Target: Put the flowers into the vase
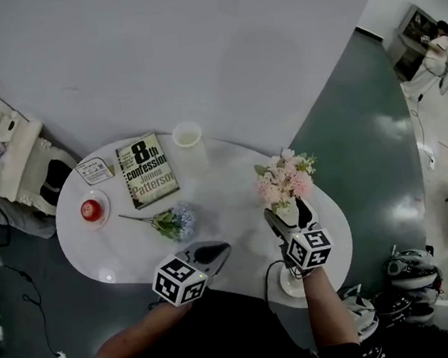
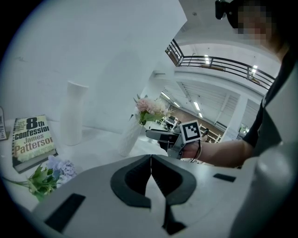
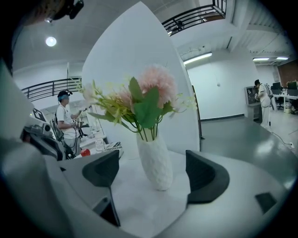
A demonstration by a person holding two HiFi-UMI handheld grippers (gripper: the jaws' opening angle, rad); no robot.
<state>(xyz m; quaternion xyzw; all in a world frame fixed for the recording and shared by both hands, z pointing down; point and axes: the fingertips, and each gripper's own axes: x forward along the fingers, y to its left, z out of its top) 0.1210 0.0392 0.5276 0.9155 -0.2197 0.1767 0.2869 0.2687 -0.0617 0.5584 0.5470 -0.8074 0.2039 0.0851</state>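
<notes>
A white textured vase (image 3: pixel 156 160) stands on the round white table (image 1: pixel 224 182) with pink flowers (image 3: pixel 144 100) and green leaves in it. My right gripper (image 3: pixel 151 169) is open just in front of the vase, with a jaw on either side and neither touching it. In the head view the vase (image 1: pixel 289 211) sits right at the right gripper (image 1: pixel 288 223). A blue flower sprig (image 1: pixel 176 220) lies flat on the table, just beyond my left gripper (image 1: pixel 222 249). The left gripper (image 2: pixel 151 160) is shut and empty; the blue sprig (image 2: pixel 51 172) lies to its left.
On the far side of the table are a paperback book (image 1: pixel 147 170), a tall white cup (image 1: pixel 187 134), a small card (image 1: pixel 95 171) and a red apple on a saucer (image 1: pixel 91 209). A white dish (image 1: pixel 291 282) lies under my right wrist. Cables and helmets lie on the floor around the table.
</notes>
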